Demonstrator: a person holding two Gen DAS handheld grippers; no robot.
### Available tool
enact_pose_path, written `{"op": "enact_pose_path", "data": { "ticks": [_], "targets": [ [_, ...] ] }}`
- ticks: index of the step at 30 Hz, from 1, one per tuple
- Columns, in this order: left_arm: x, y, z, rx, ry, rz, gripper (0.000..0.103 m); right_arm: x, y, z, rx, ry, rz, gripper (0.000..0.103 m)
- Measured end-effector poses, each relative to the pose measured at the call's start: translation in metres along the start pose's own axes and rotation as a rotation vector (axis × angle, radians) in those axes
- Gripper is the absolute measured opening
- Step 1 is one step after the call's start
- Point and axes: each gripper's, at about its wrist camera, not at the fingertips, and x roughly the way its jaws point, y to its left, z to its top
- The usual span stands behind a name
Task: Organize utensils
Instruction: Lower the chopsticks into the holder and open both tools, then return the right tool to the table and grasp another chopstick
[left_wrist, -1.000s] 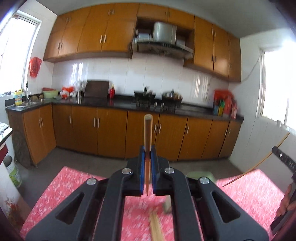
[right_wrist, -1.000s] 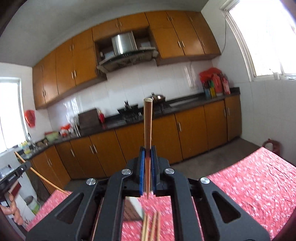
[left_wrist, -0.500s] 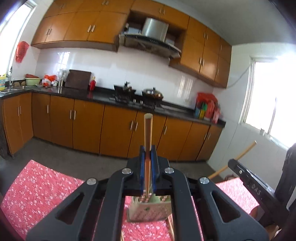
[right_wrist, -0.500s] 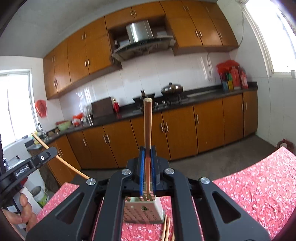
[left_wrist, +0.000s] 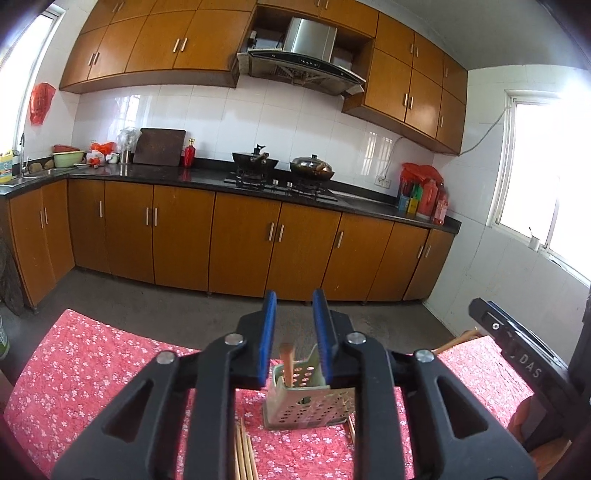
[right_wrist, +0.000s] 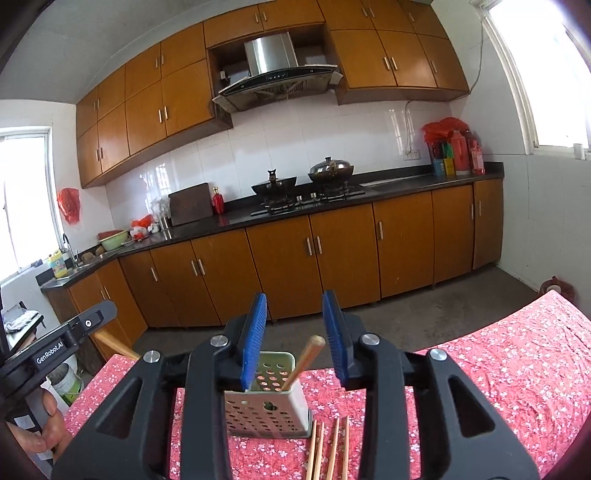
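Left wrist view: the left claw (left_wrist: 294, 334) stands spread, its blue pads (left_wrist: 267, 338) apart and holding nothing, at lower centre of the frame above a perforated utensil holder (left_wrist: 306, 400) that rests on the desk with its red floral cloth (left_wrist: 85, 373). One wooden chopstick (left_wrist: 286, 362) stands nearly upright inside the holder, seen between the pads. Loose chopsticks (left_wrist: 244, 456) lie flat on the cloth at the bottom edge, just left of the holder. The other gripper's body appears at the right edge. Right wrist view: the right claw (right_wrist: 295, 336) is likewise spread and empty, positioned over the same holder (right_wrist: 267, 410) at lower centre. A chopstick (right_wrist: 304, 358) leans toward the right inside it, its top end rising between the blue pads (right_wrist: 255, 338). Four more chopsticks (right_wrist: 328, 446) lie side by side on the cloth (right_wrist: 498, 369), just right of the holder's base. In the background of both views run kitchen cabinets (right_wrist: 332, 254) and a hob with two woks (right_wrist: 330, 170).
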Motion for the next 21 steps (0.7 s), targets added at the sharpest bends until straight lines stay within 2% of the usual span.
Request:
{"op": "enact_pose_path", "data": {
  "ticks": [5,9,13,15,17,21],
  "targets": [
    [-0.034,0.017,-0.007,-0.014,-0.030,0.039,0.032,-0.028,-0.019,-0.009,0.020,0.005,-0.016,0.033],
    [-0.055,0.037,-0.037,-0.005,0.002,0.093,0.033,-0.033,-0.039,-0.042,0.023,0.111,-0.054,0.033],
    [-0.057,0.058,-0.092,0.036,0.122,0.162,0.033,-0.019,-0.056,-0.101,0.030,0.319,-0.062,0.032],
    [-0.055,0.065,-0.116,0.037,0.183,0.172,0.033,-0.012,-0.059,-0.133,0.028,0.417,-0.058,0.024],
    [-0.054,0.074,-0.144,0.022,0.250,0.169,0.033,-0.008,-0.057,-0.159,0.024,0.488,-0.044,0.021],
    [-0.049,0.075,-0.177,0.002,0.335,0.148,0.033,-0.002,-0.044,-0.184,0.007,0.549,-0.028,0.021]
  ]
}}
